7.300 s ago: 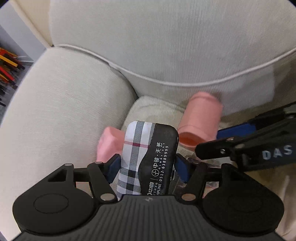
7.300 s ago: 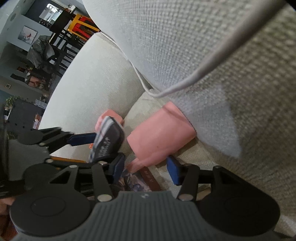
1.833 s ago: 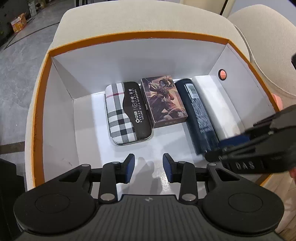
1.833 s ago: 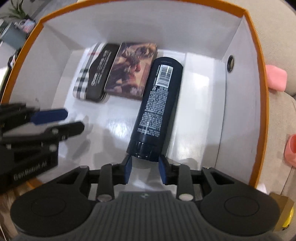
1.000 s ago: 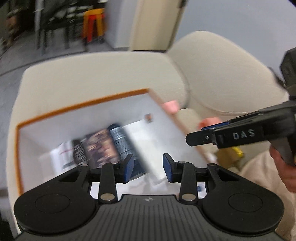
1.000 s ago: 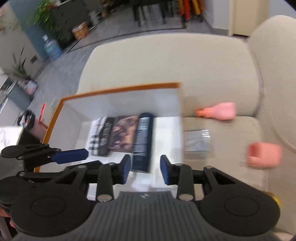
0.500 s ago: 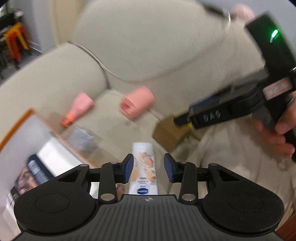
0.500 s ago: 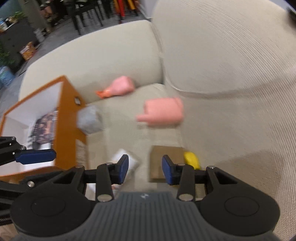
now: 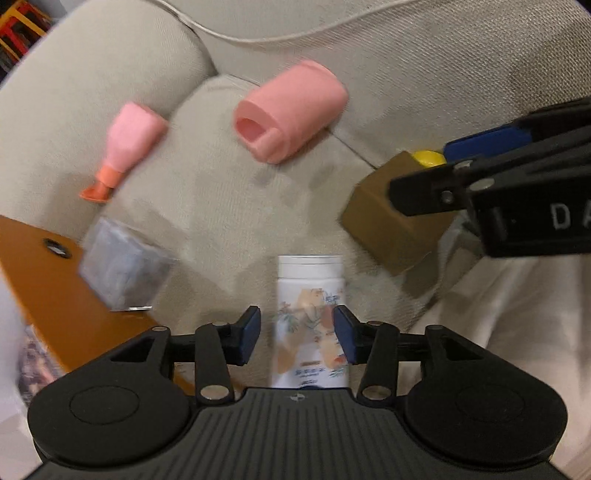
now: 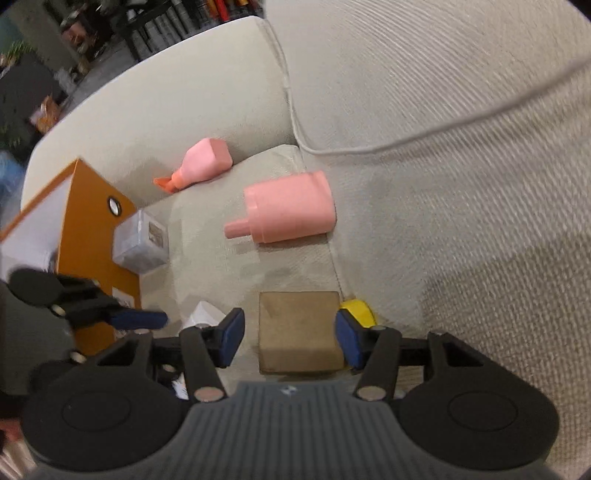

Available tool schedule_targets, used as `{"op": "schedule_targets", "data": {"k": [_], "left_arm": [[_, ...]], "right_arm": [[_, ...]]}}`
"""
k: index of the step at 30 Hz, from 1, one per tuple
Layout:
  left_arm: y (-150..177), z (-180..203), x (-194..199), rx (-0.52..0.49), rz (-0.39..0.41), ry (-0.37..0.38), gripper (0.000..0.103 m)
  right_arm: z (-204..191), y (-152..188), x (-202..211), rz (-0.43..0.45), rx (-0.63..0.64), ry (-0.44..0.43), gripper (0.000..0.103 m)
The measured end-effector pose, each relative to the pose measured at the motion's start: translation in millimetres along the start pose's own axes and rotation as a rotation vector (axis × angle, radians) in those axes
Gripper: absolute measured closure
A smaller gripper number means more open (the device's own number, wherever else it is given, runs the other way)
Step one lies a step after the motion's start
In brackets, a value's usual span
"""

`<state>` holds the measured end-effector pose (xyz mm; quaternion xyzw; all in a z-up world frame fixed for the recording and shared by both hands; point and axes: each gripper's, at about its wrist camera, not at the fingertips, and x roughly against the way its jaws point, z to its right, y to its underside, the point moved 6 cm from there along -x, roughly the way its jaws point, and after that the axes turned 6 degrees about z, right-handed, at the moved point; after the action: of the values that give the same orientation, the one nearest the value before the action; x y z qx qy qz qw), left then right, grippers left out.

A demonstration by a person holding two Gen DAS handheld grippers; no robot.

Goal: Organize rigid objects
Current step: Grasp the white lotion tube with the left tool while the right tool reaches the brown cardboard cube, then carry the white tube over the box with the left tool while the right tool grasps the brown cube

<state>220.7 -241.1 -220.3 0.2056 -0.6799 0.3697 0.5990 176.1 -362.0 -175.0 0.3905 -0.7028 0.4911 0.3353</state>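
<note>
You see a soft cream sofa (image 10: 424,110) with white piping; behind its arm stand dark chairs (image 10: 147,22) on a gray floor.

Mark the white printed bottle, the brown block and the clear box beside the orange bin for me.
white printed bottle (image 9: 310,291), left wrist view, upper printed body.
brown block (image 10: 298,325), right wrist view, top face.
clear box (image 10: 139,242), right wrist view, top face.
</note>
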Motion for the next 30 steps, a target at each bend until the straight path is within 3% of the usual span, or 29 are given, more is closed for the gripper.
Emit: {"op": "schedule_targets", "data": {"k": [3,6,9,12,25,27,30], "left_arm": [[-2.2,2.9,-8.0,-0.003,-0.029,0.007,0.051],[-2.1,3.1,-16.6,0.006,-0.050,-0.005,0.070],[0.0,3.9,-14.8,0.019,-0.025,-0.014,0.074],[1.5,2.2,-1.9,0.057,0.032,0.014,0.075],[5.6,-18.3,71.9,0.222,0.267,0.006,0.075],[5.4,-23.8,77.0,0.254,0.293,0.013,0.075],[8.0,-27.3,93.6,0.296,0.331,0.015,0.075]], "right_arm": [[-2.5,0.4,-2.4,-0.003,-0.002,-0.015,0.049],[-5.3,1.6,-3.8,-0.009,0.005,-0.029,0.048],[2.3,-1.0,-8.1,-0.030,-0.057,-0.044,0.048],[3.2,0.5,-12.4,-0.059,-0.070,-0.038,0.049],[-11.7,5.9,-34.7,-0.145,0.052,0.123,0.047],[-13.2,5.7,-33.7,-0.137,0.055,0.100,0.046],[-10.9,4.4,-28.0,-0.133,-0.001,-0.022,0.046]]}}
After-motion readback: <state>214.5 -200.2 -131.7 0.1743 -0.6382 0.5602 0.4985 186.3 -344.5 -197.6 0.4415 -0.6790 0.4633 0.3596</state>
